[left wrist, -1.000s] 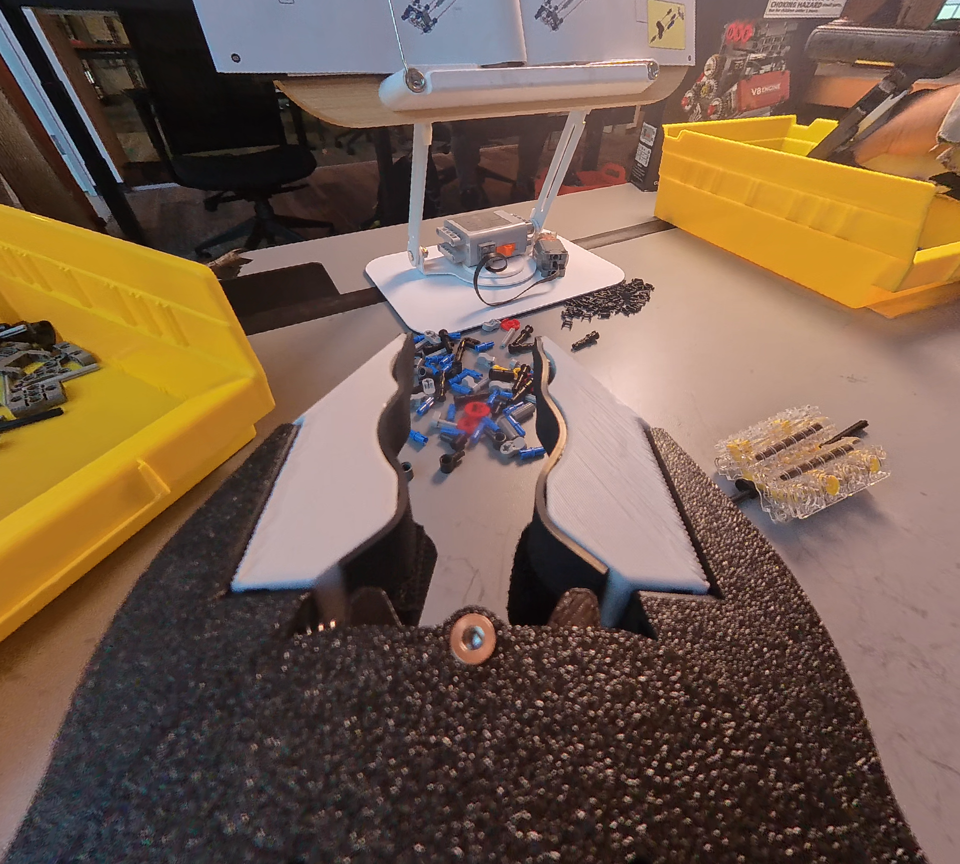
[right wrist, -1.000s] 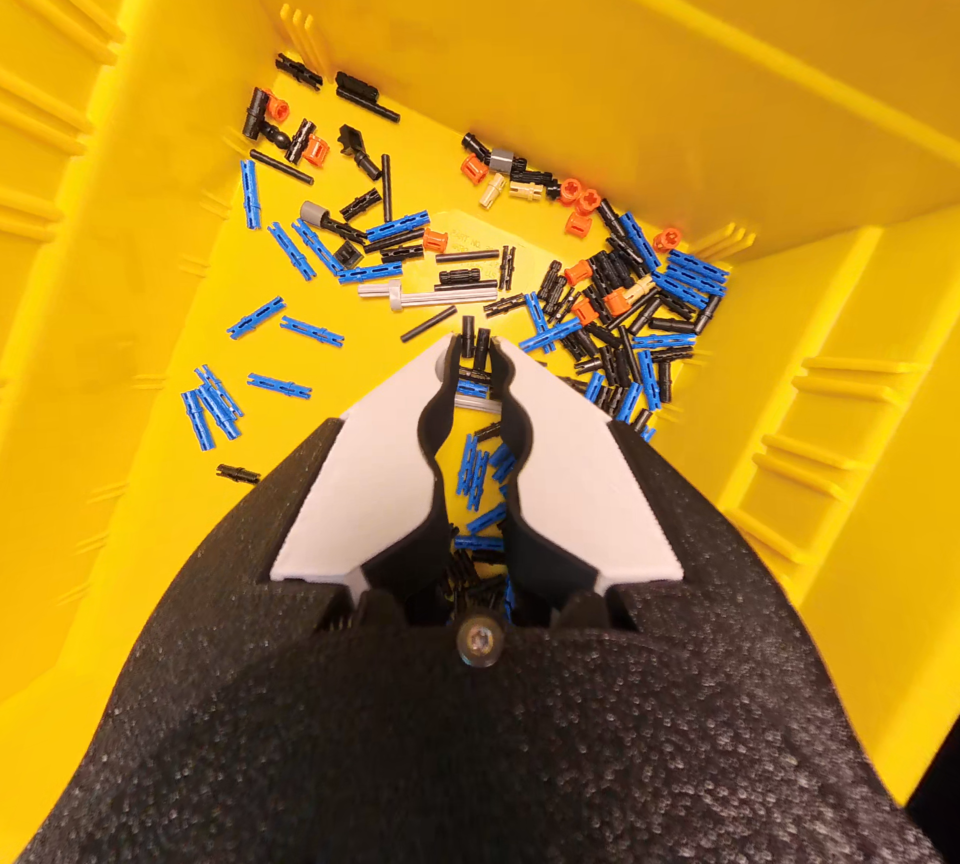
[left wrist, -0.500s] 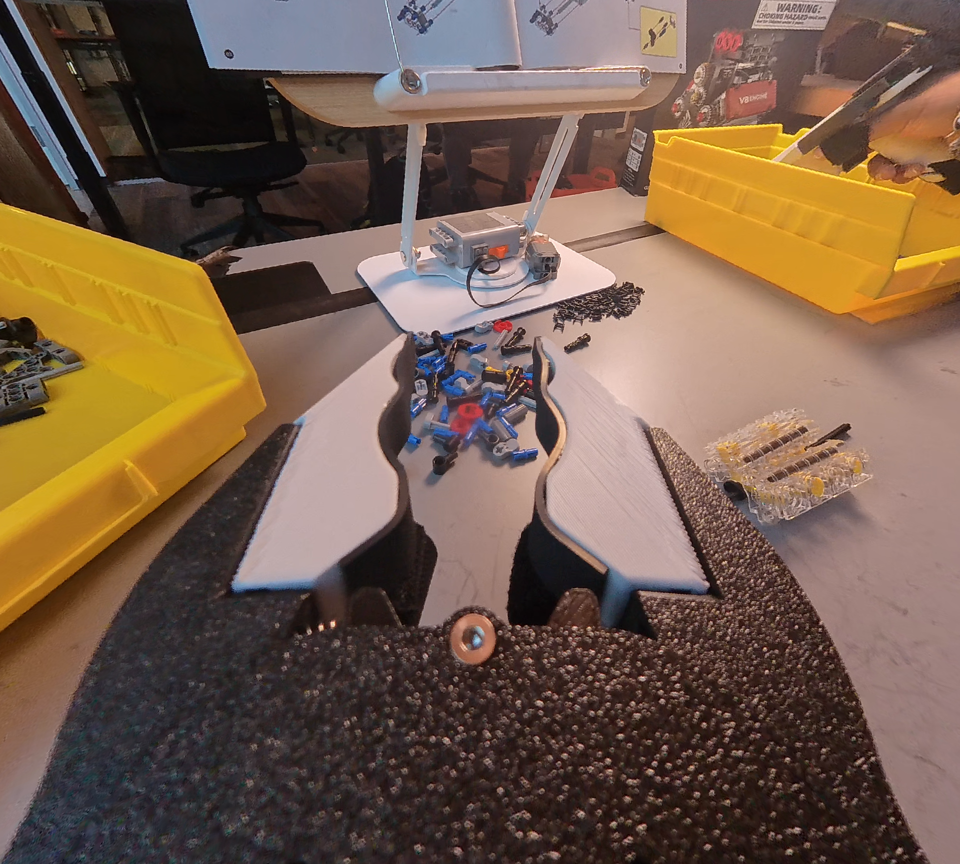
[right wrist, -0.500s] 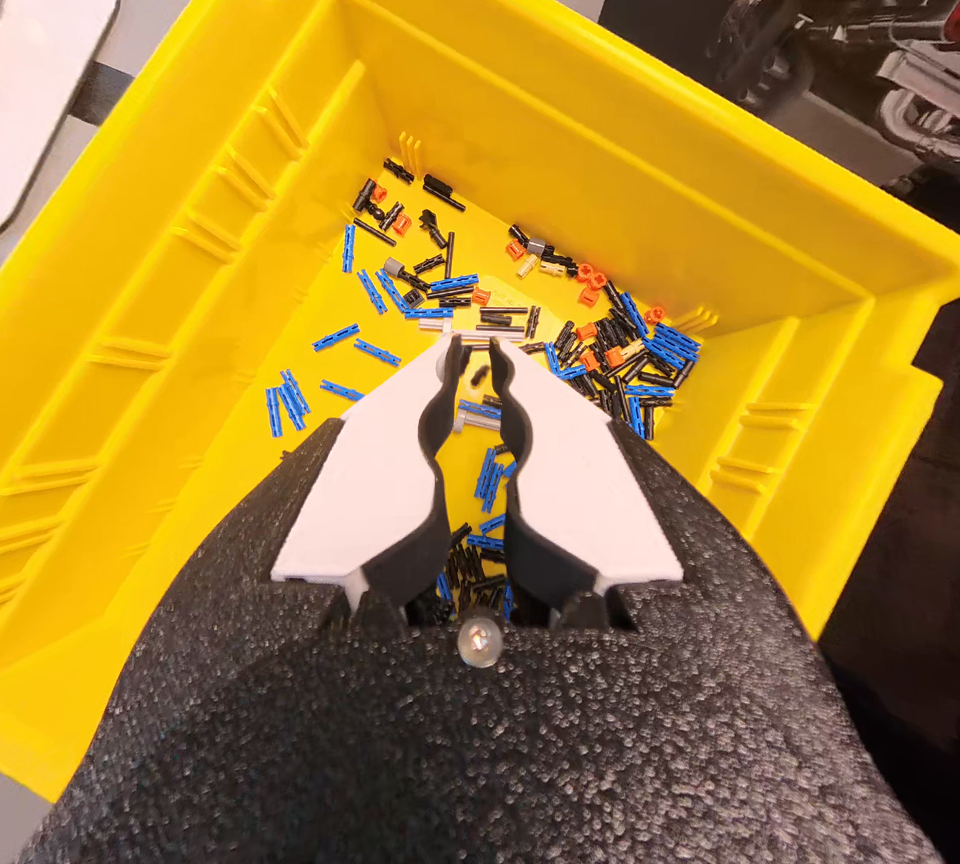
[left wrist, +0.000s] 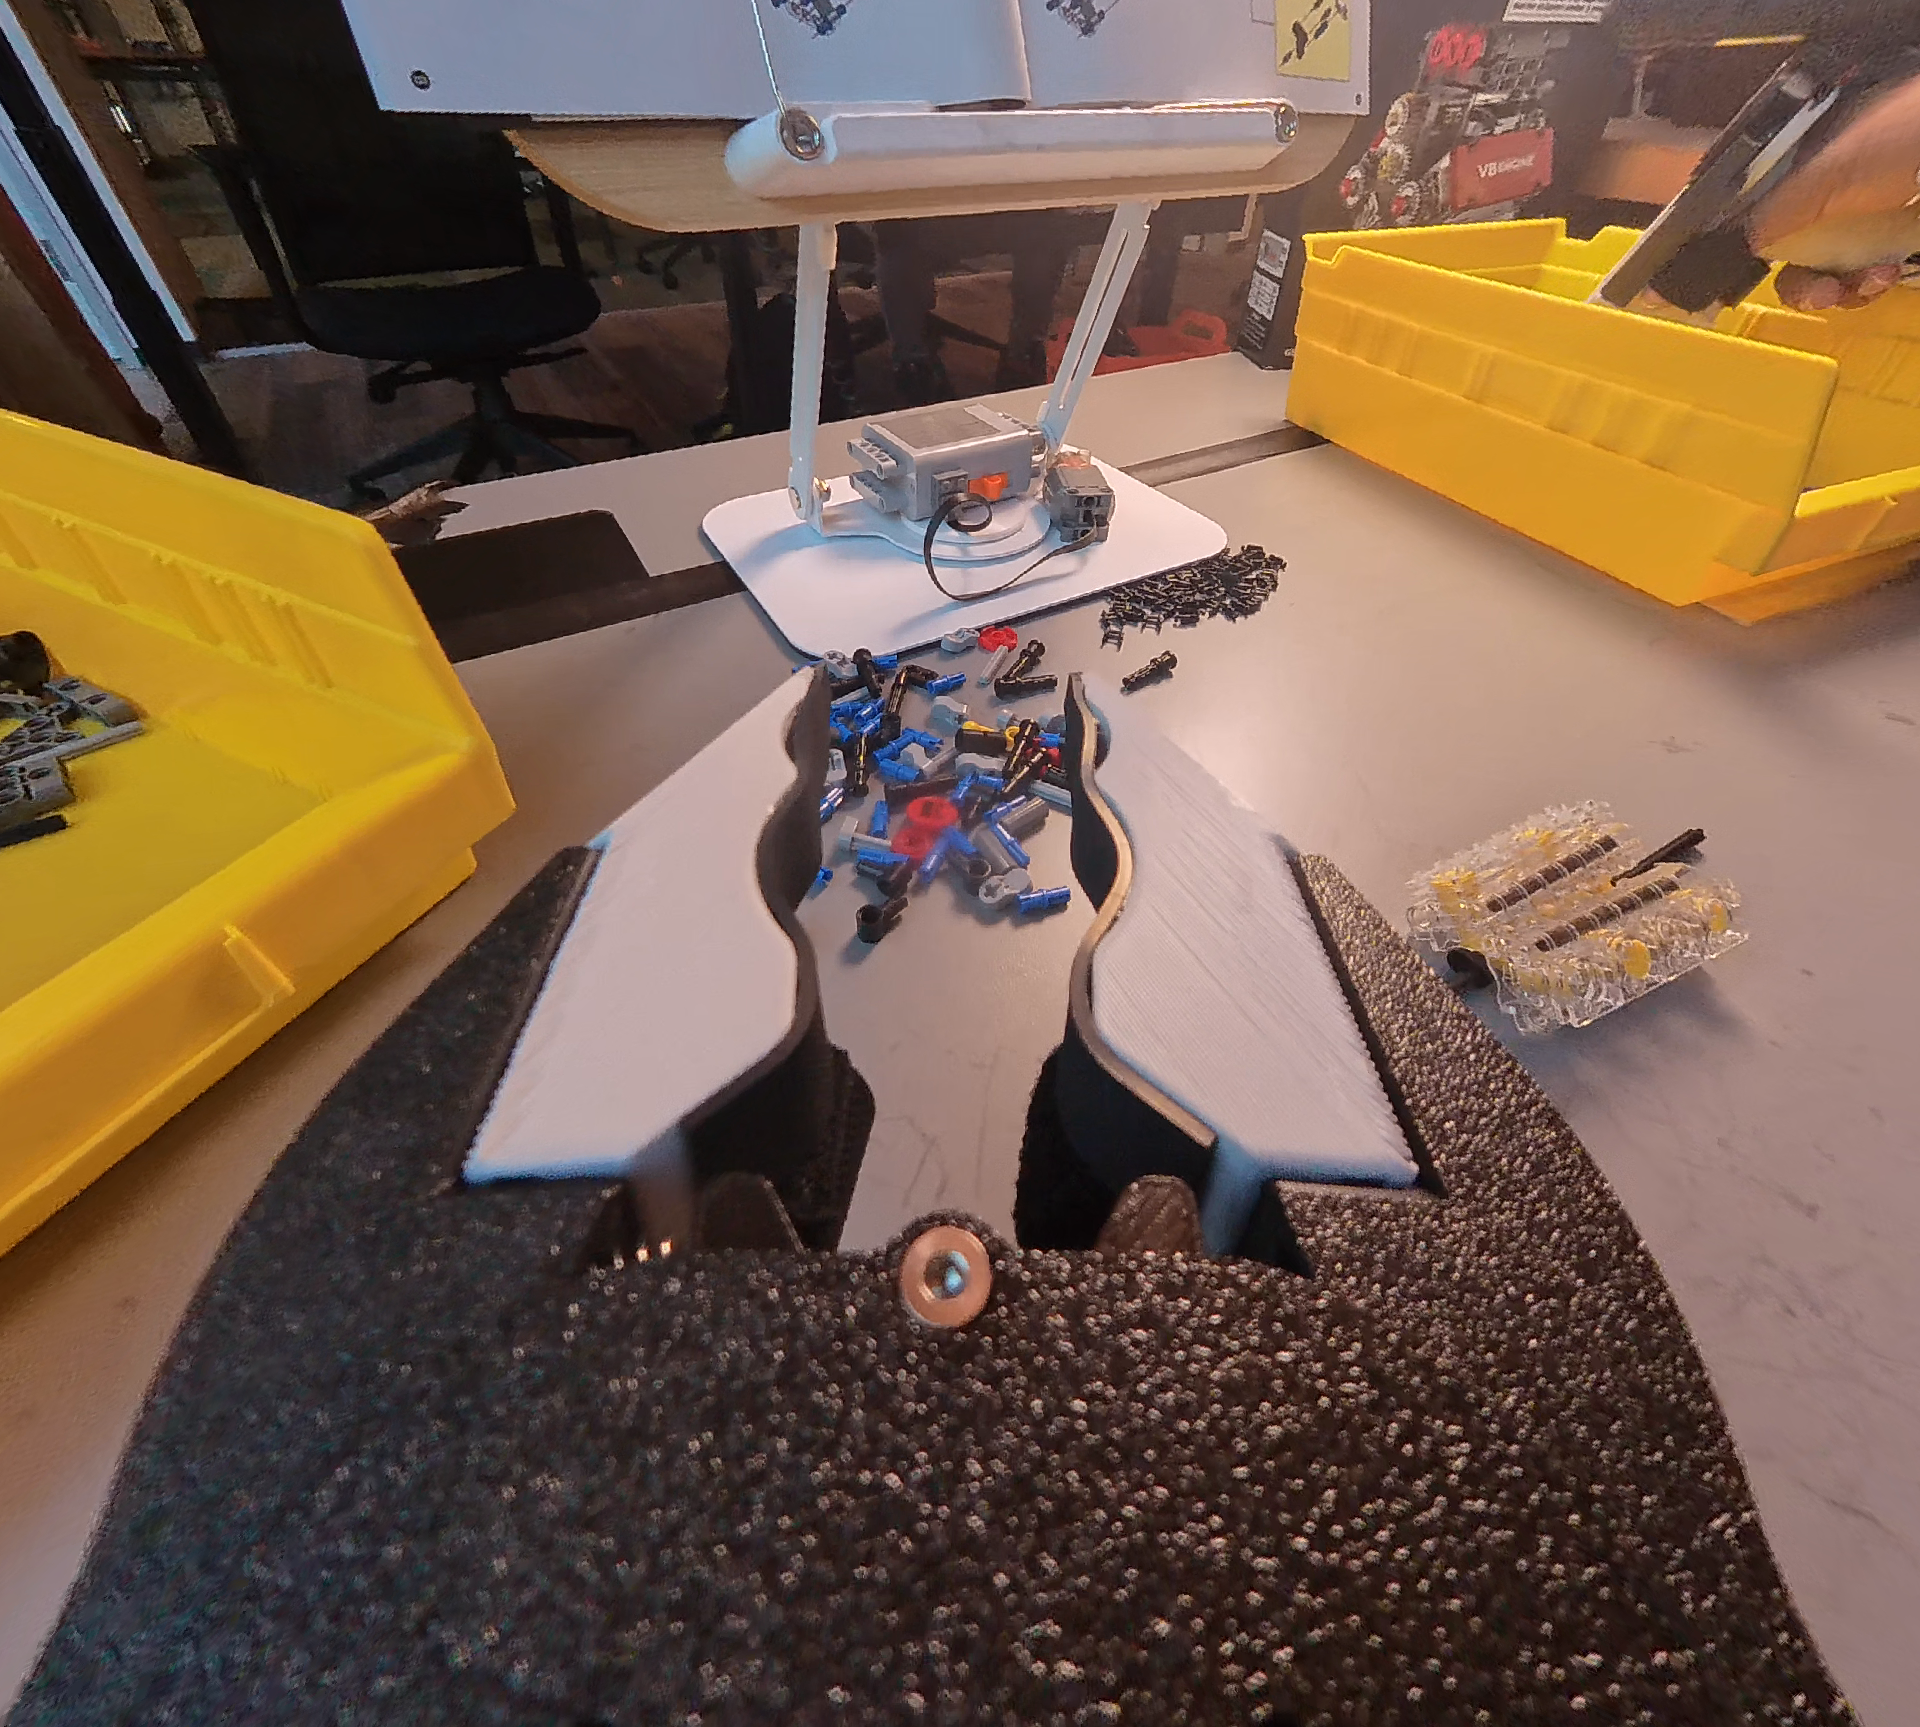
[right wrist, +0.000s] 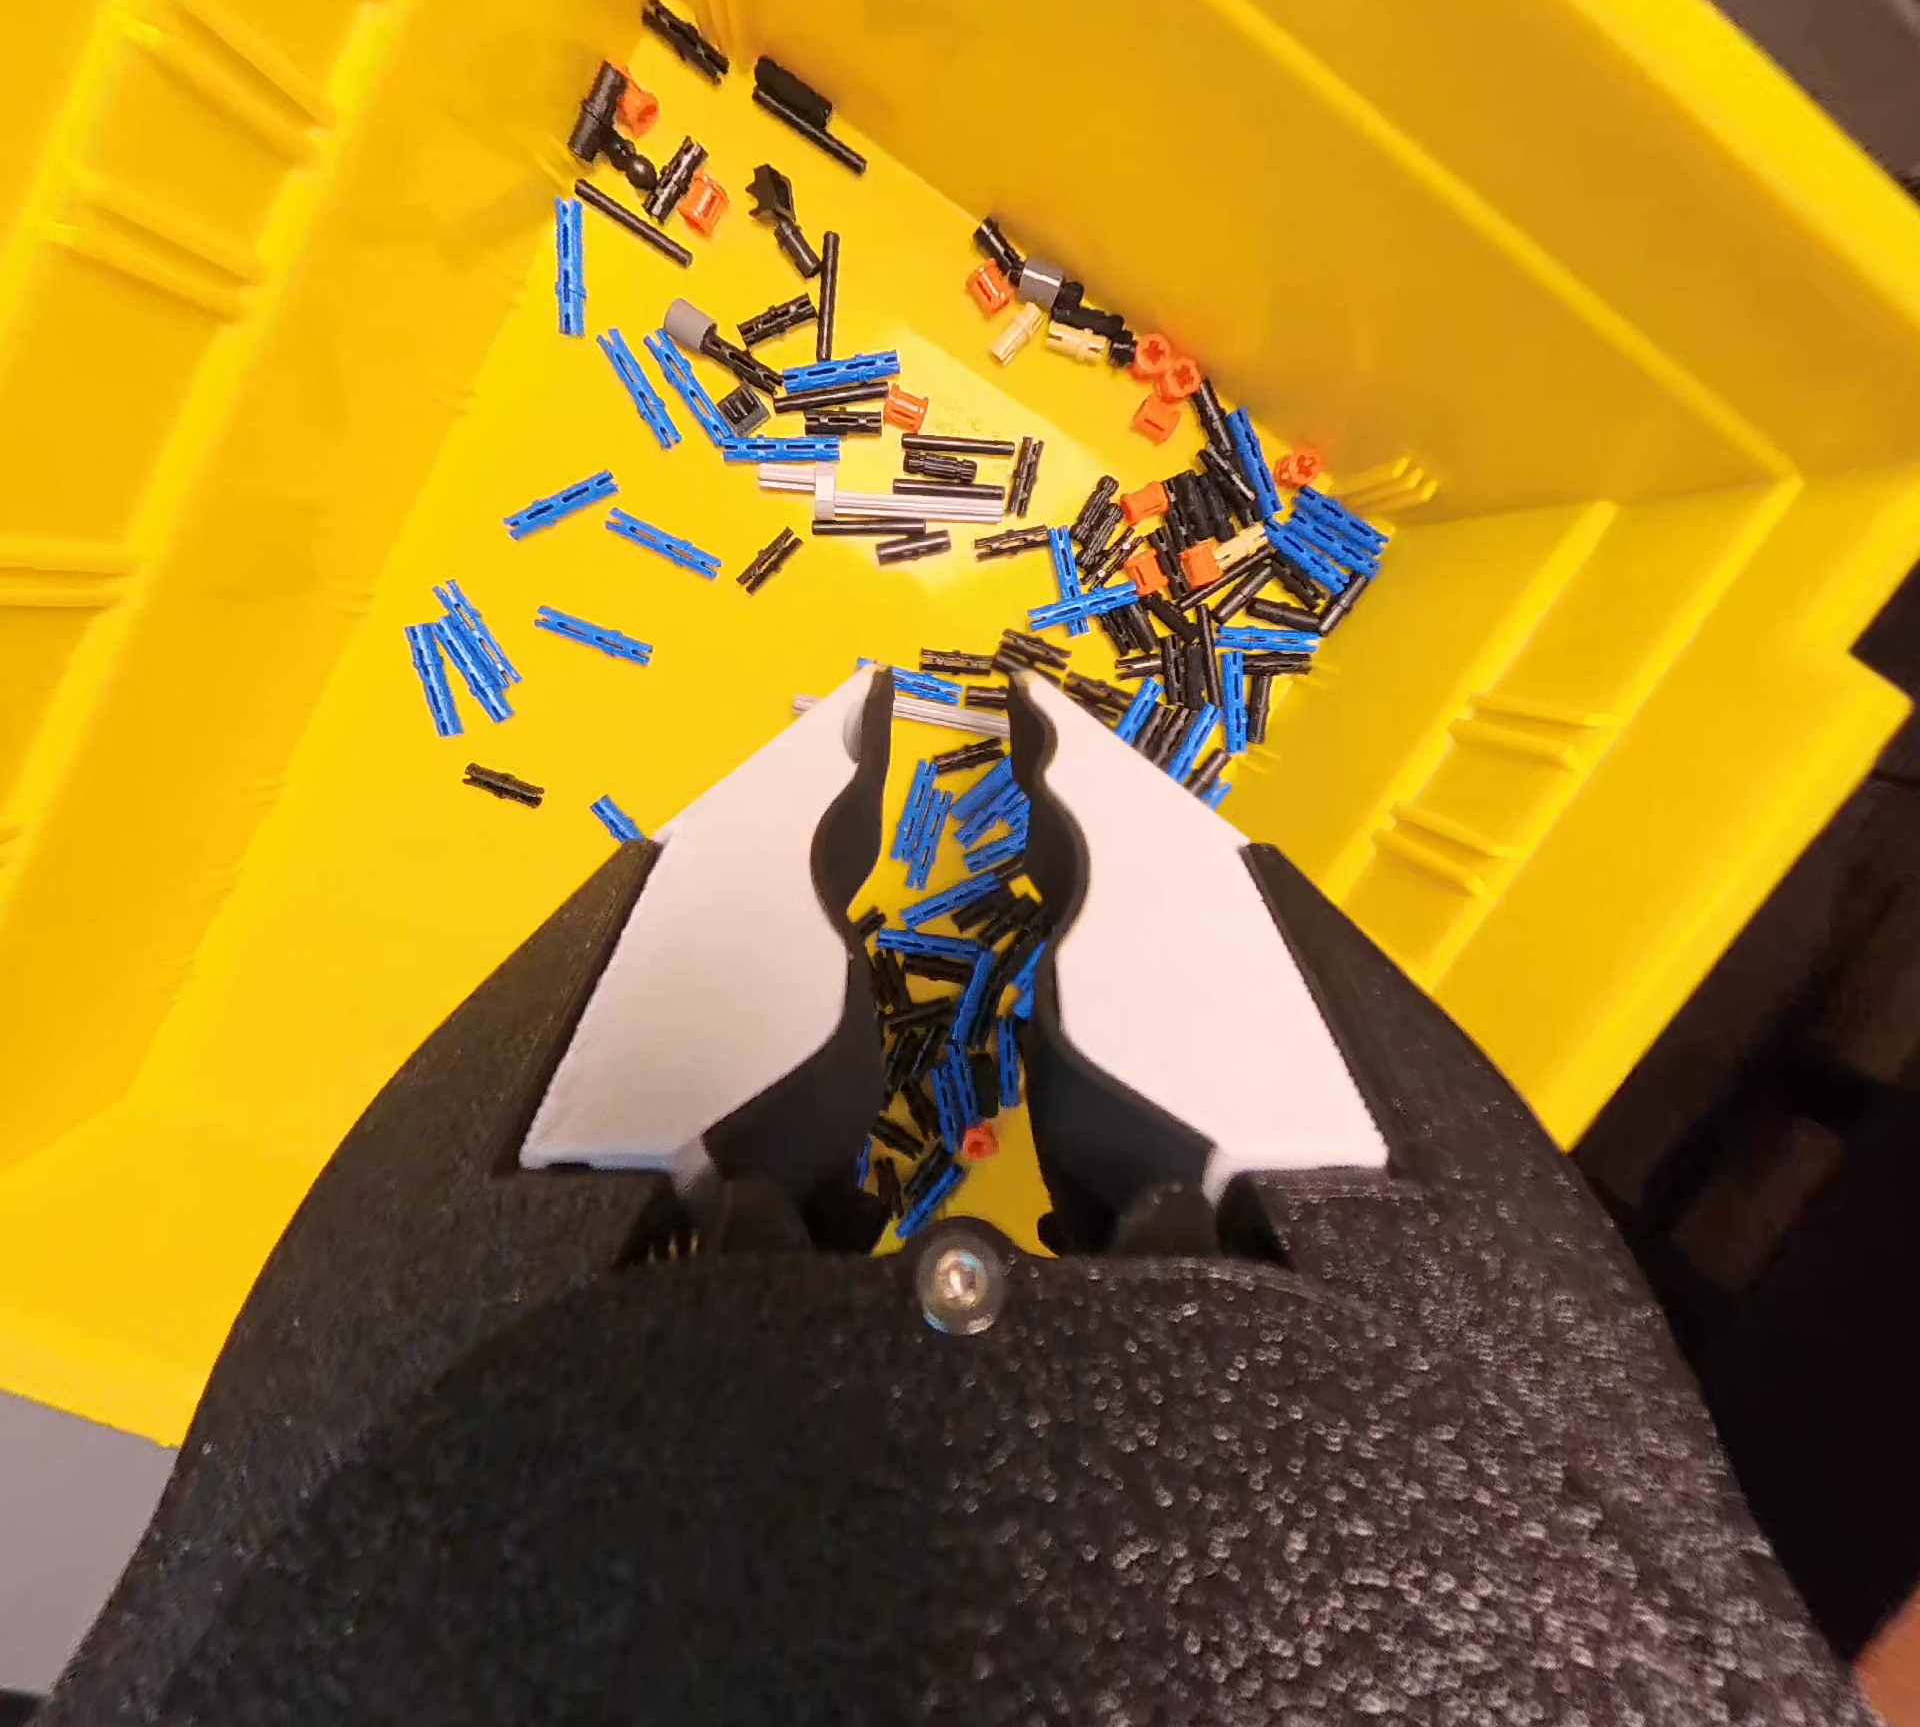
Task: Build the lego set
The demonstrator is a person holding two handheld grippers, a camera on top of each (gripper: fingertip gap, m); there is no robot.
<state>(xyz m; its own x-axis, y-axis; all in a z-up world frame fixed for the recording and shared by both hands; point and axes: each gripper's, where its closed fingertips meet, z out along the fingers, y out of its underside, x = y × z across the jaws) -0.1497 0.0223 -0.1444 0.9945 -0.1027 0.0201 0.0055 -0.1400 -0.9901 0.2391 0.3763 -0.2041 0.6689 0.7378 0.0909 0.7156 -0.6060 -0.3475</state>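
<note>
R claw (right wrist: 943,690) hangs in the bin (right wrist: 1299,150), tips slightly apart, prob. empty; view's soft. Pins (right wrist: 1226,565) heap at 1 o'clock: light, stiff, slick; pinch mid-shaft. Bin walls crowd. L claw (left wrist: 940,701) gapes, empty, over the pile (left wrist: 935,794); stand (left wrist: 966,555) at 12.

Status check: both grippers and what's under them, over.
Left gripper open, empty, over loose mixed pins on the table. Right gripper open, empty, above pins in yellow bin. Nothing blocking.

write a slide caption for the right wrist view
Right tool, open and holding nothing, over a yellow bin scattered with blue pins, black pins and orange bushes.
</note>
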